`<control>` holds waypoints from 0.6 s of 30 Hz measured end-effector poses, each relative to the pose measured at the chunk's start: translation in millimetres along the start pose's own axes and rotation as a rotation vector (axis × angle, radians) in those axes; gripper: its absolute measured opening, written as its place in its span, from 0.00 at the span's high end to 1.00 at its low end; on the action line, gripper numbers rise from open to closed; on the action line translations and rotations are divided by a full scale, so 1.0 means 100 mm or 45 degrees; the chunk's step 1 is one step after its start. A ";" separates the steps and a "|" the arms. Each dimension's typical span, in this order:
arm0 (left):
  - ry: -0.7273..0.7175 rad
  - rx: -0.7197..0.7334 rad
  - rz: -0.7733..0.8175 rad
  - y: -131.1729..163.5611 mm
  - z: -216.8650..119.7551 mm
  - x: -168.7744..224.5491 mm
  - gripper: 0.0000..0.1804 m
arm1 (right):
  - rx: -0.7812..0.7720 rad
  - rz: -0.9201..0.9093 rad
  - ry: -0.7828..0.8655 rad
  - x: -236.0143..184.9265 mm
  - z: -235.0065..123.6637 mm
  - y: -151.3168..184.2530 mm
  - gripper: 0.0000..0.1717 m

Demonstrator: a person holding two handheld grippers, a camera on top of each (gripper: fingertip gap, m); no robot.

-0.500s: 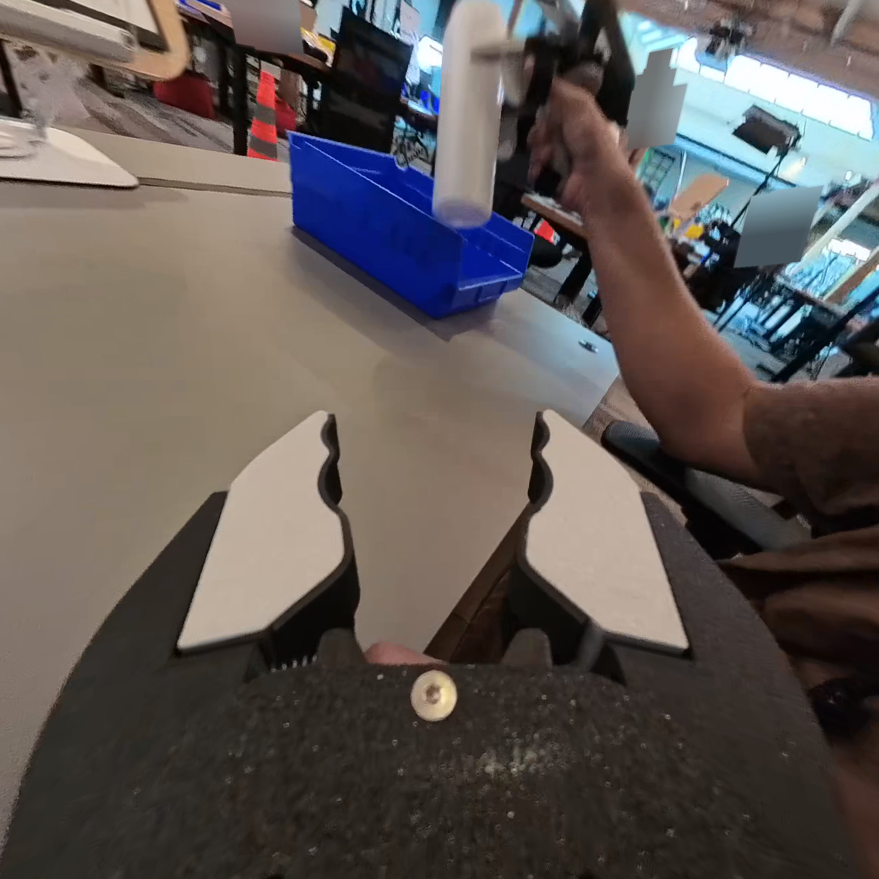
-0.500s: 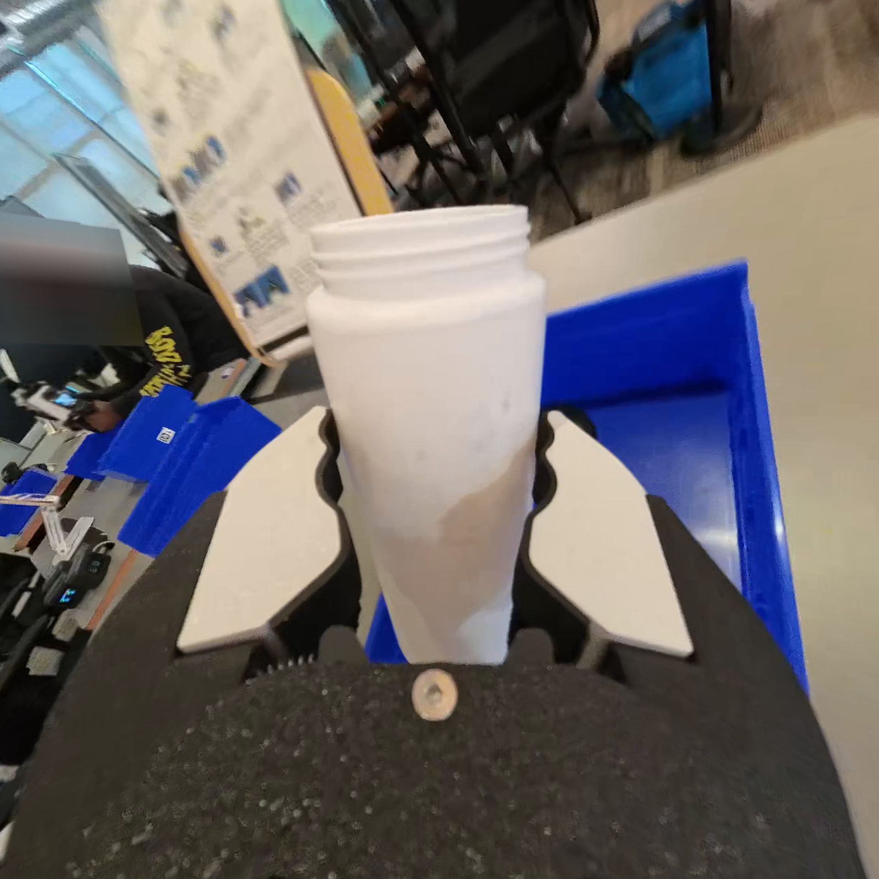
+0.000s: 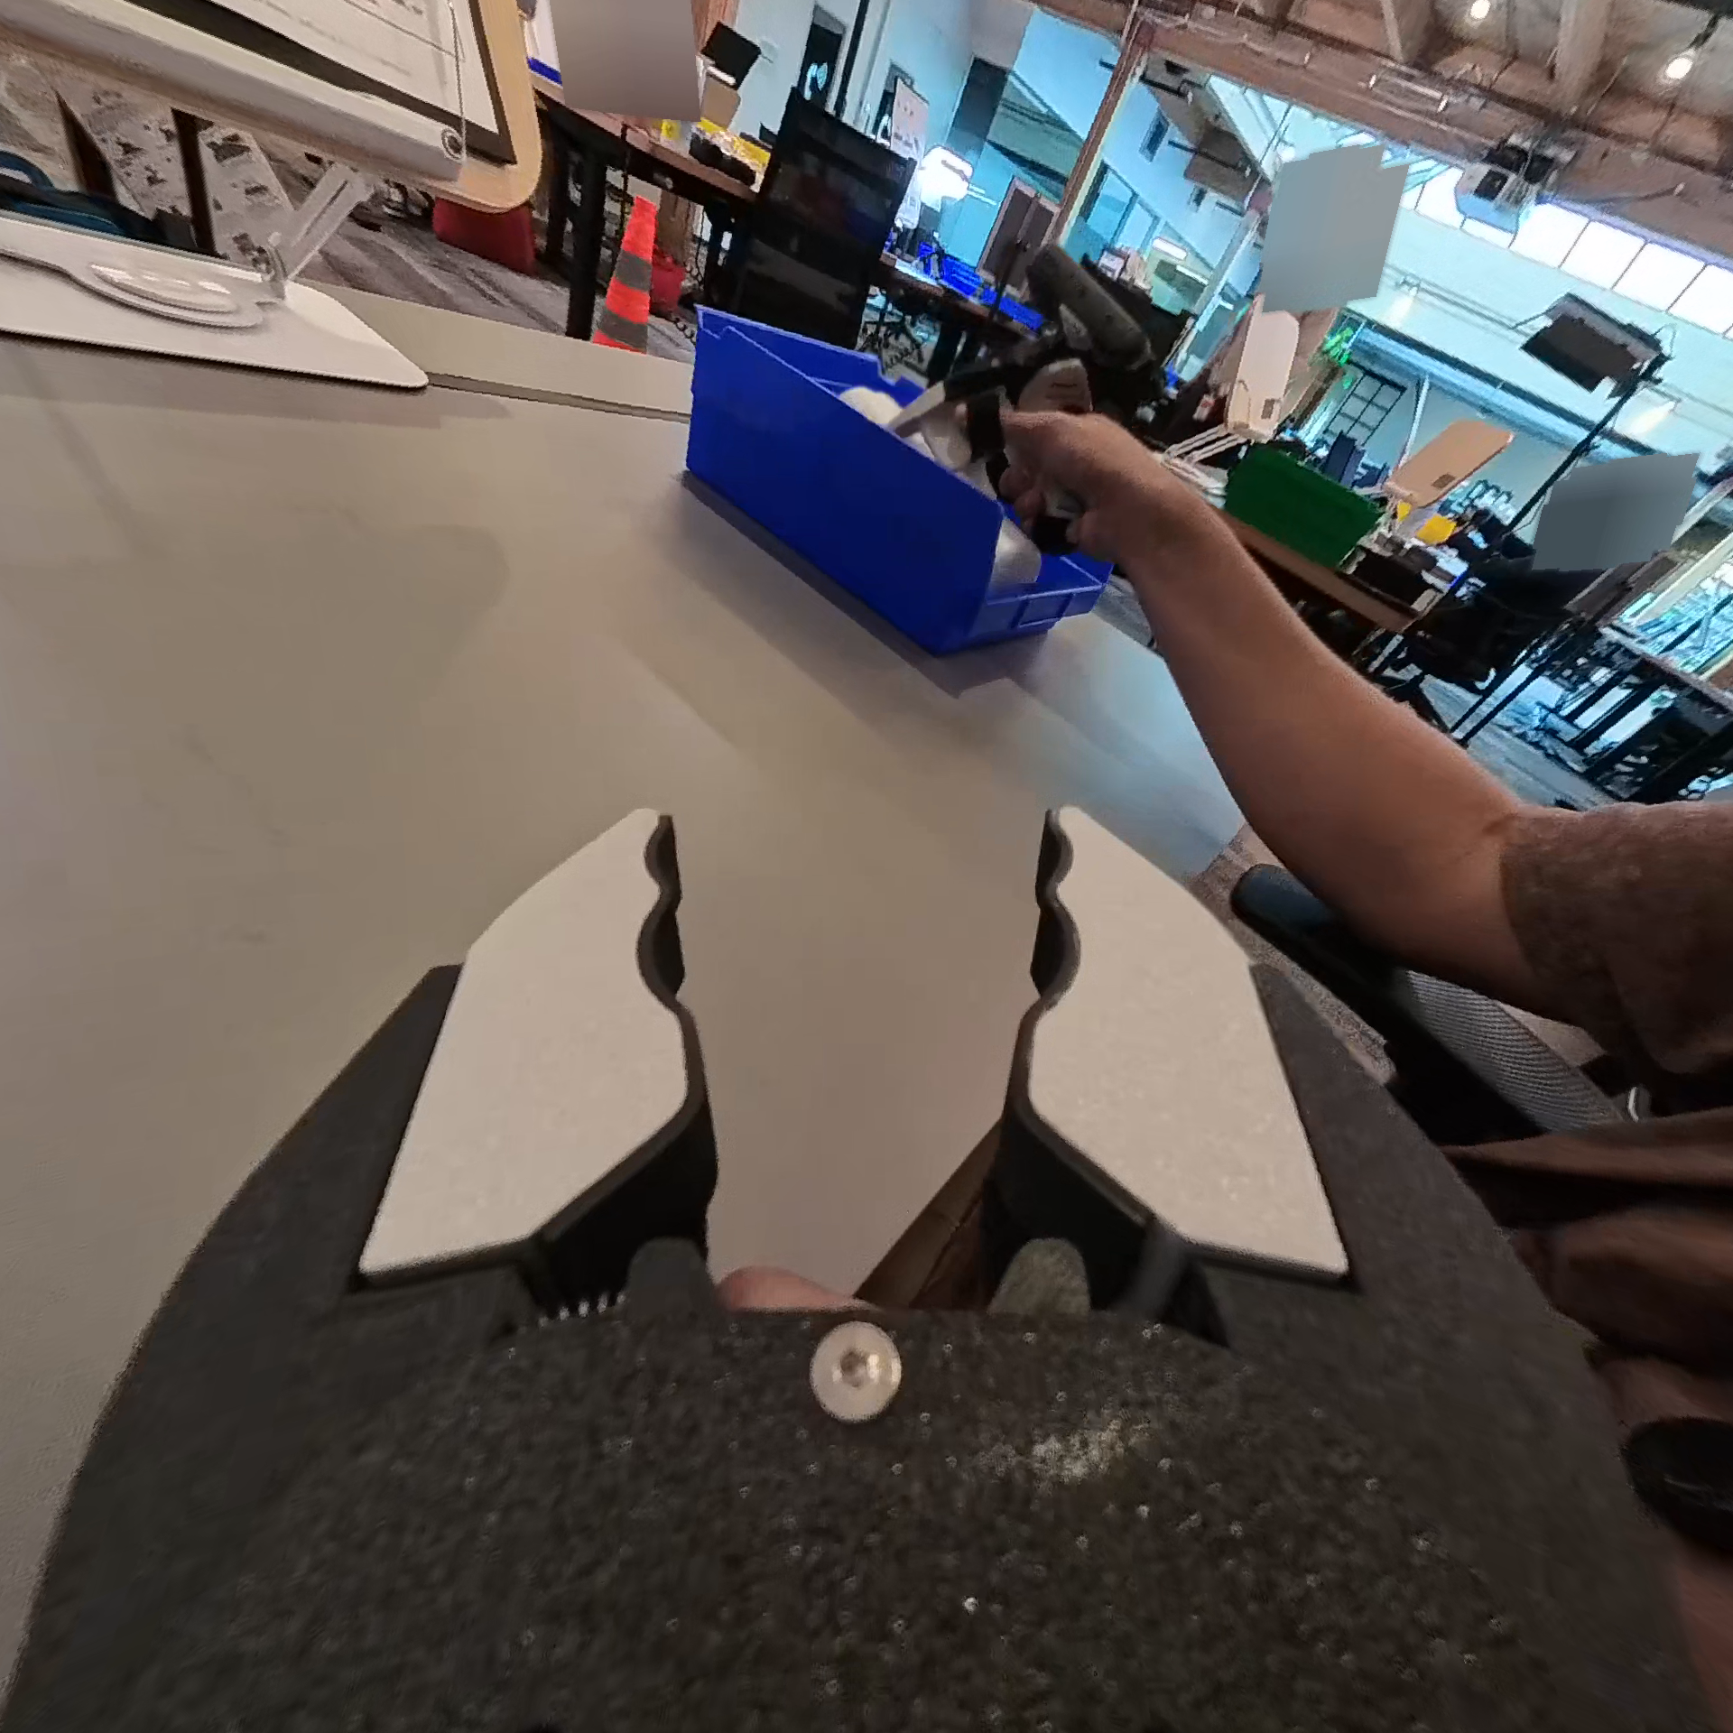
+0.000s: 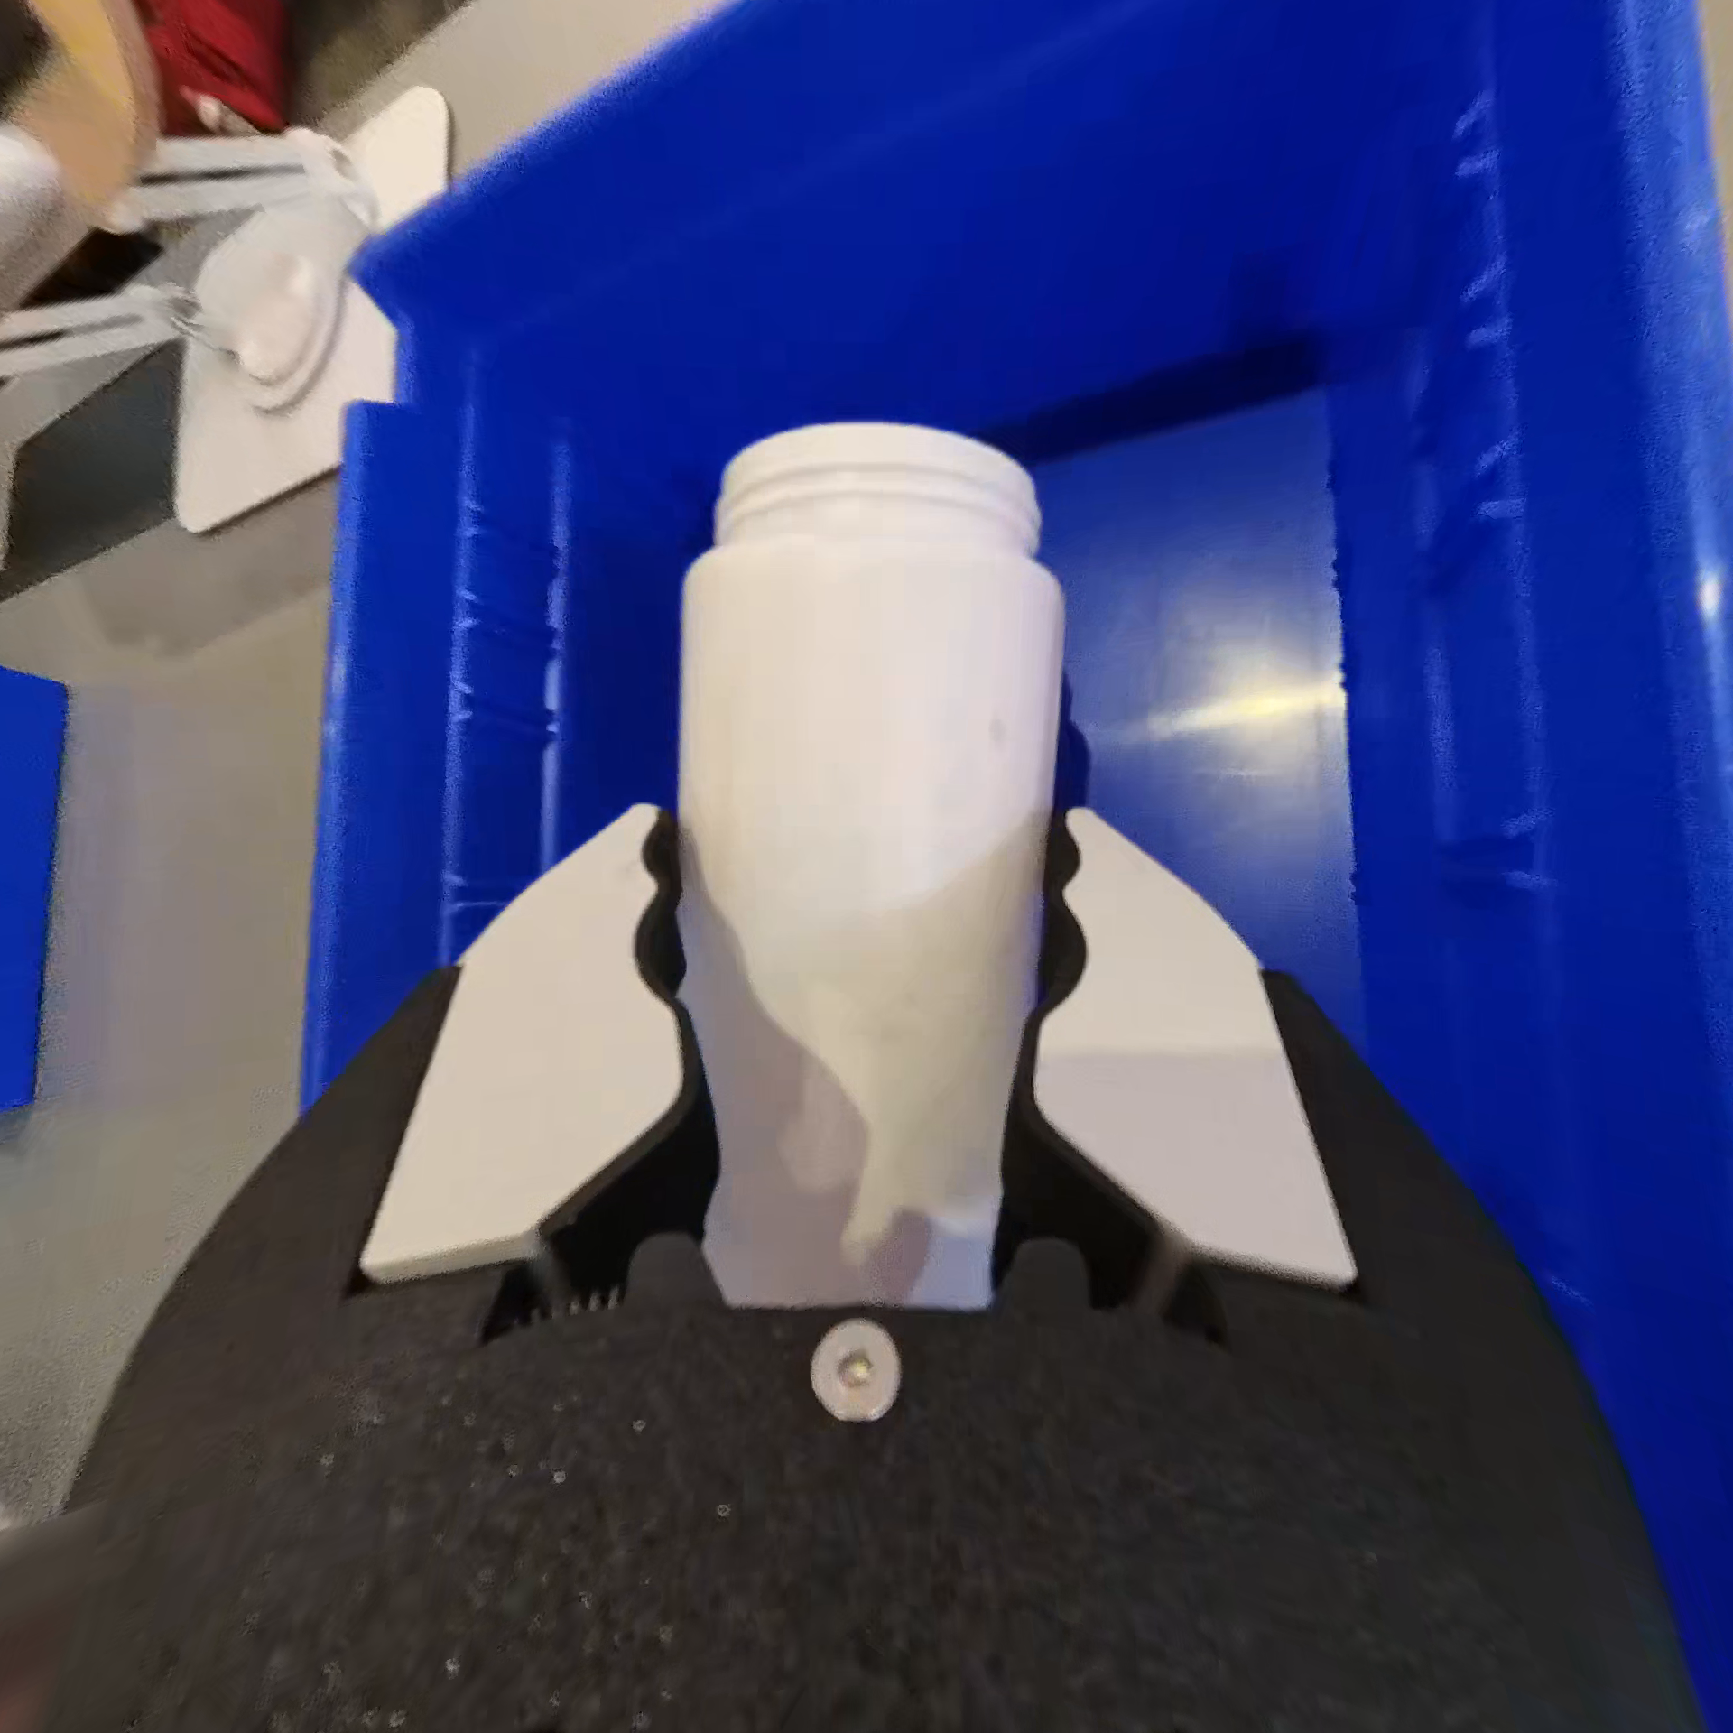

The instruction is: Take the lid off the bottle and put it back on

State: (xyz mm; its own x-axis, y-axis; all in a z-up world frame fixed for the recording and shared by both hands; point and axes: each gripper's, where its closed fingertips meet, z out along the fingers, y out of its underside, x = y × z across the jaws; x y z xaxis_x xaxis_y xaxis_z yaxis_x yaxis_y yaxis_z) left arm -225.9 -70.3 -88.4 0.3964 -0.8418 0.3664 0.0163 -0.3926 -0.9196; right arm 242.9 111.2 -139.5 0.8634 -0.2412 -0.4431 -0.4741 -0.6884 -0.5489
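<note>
My right gripper (image 4: pixel 863 825) is shut on a white bottle (image 4: pixel 872 703). Both pads press on its lower body. The bottle's threaded neck points away from me and has no lid on it. The bottle is held low inside the blue bin (image 4: pixel 1547 563). In the left wrist view the right gripper (image 3: pixel 947 413) and the white bottle (image 3: pixel 881 403) show at the far end of the blue bin (image 3: pixel 844 506). My left gripper (image 3: pixel 853 825) is open and empty above the grey table (image 3: pixel 375 656). No lid is in view.
A person's arm (image 3: pixel 1313 731) reaches from the right to the bin. A white monitor stand base (image 3: pixel 234 328) sits at the table's far left. An orange cone (image 3: pixel 633 272) stands beyond the table. A chair armrest (image 3: pixel 1313 928) is at the table's right edge.
My right gripper has brought the bottle down from high above the bin into the bin, still gripping it. My left gripper stays over the table, its jaws slightly narrower.
</note>
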 end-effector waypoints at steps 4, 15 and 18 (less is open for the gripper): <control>0.022 -0.037 -0.003 0.05 0.05 0.03 0.60 | -0.084 0.025 0.014 0.09 0.08 0.12 0.54; -0.232 -0.043 0.166 0.02 0.04 -0.20 0.59 | 0.603 -0.377 -0.072 -0.80 -1.43 -0.61 0.53; -0.505 -0.012 0.260 -0.08 -0.14 -0.54 0.61 | 0.920 -0.560 -0.057 -1.24 -1.99 -0.47 0.56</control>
State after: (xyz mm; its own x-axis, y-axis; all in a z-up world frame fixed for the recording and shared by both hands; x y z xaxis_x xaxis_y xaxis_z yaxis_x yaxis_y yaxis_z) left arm -260.0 -26.5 -99.0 0.7124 -0.6956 0.0932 -0.1064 -0.2383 -0.9653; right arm 192.9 37.7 82.2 0.9946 -0.0162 -0.1024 -0.1036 -0.1033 -0.9892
